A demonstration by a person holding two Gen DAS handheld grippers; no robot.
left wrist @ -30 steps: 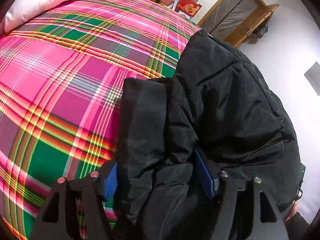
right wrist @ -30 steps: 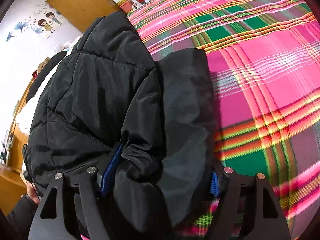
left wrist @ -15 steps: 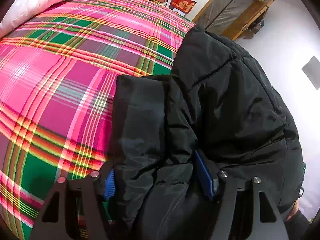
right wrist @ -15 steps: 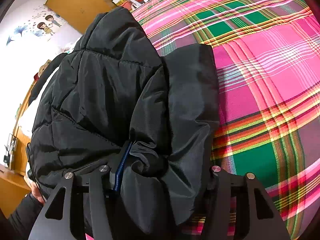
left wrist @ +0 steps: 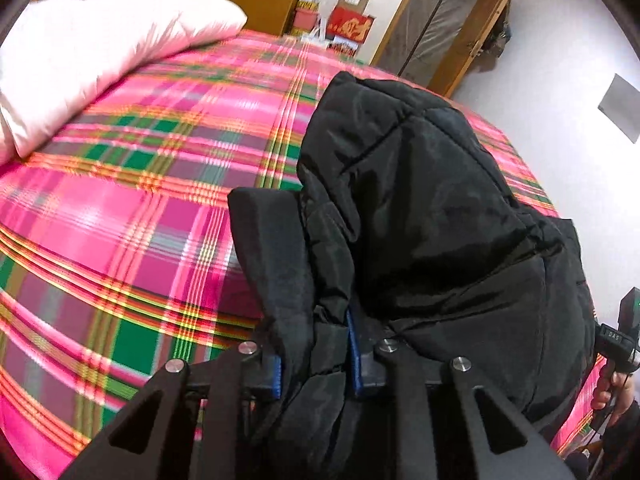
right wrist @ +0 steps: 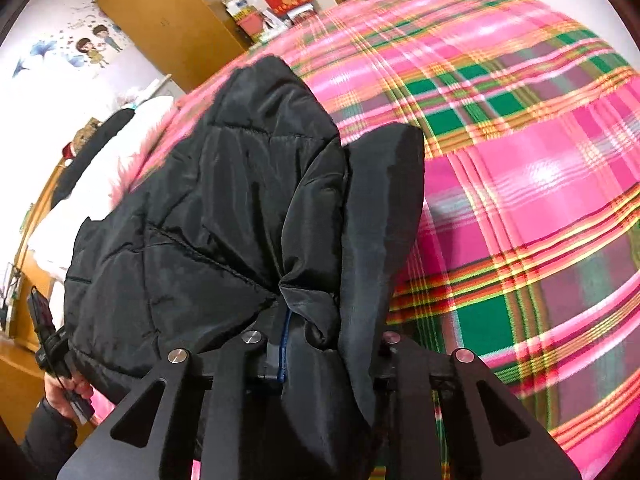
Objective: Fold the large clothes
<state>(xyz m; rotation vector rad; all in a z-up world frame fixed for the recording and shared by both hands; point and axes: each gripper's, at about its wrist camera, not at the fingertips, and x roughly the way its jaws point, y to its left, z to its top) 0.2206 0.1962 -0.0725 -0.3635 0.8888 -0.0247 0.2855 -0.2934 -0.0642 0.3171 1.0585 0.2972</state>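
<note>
Left wrist view shows my left gripper [left wrist: 316,354] clamped on a thick bunch of the black puffer jacket [left wrist: 432,216], the blue pads [left wrist: 353,354] pressing in from both sides with padded fabric squeezed between them. From the right wrist view, my right gripper [right wrist: 332,354] is doing the same: one blue pad [right wrist: 283,344] is visible against a wad of the jacket [right wrist: 224,216], the other is buried under cloth, so I read those jaws as closed on fabric too.

The jacket is bundled and raised between the two grippers, over the pink-and-green plaid bedspread [left wrist: 132,216]. It hangs in bulky layers; a flat, smoother panel [left wrist: 272,248] droops on the outer side of the quilted bulk in each view. I cannot tell whether that panel is a sleeve, a placket or a hood flap. How much of the lower part touches the bed is hidden by the jacket itself.

A pale pink quilt [left wrist: 92,52] lies at the far left of the bed, well apart from the jacket, and a red box [left wrist: 351,28] sits beyond the far end, near the wooden doors [left wrist: 444,28].

My judgement on progress: the garment looks gathered or doubled over at least once, but it is in the air, not yet a flat, squared stack. What I think remains is laying it down on the open plaid area, smoothing the puffed sections, tucking the loose panel in, and letting go on both sides.
</note>
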